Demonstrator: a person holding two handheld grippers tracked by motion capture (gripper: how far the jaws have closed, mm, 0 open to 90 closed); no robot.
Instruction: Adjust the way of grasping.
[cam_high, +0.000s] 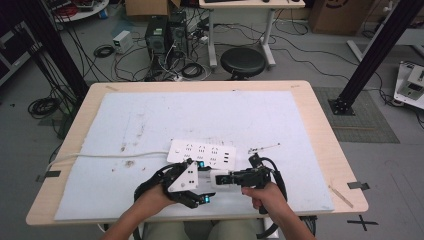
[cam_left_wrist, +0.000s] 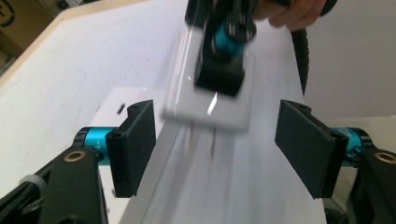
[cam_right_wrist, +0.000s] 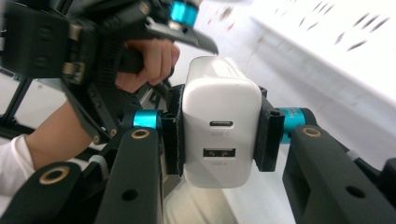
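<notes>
A pale wooden tabletop (cam_high: 320, 125) carries a white mat (cam_high: 200, 115). At about six o'clock on the mat lies a white power strip (cam_high: 202, 152), its cord trailing toward nine o'clock. Just below it, the right gripper (cam_right_wrist: 219, 130) clamps a white charger (cam_right_wrist: 219, 121) by its flat sides, with the USB ports facing that gripper's camera. The left gripper (cam_left_wrist: 215, 144) stands open, its pads apart from the charger on either side. The charger looks light, rigid and glossy, likely slippery; the broad flat faces suit a hold. Its prongs are blurred, and the strip's sockets are partly hidden.
</notes>
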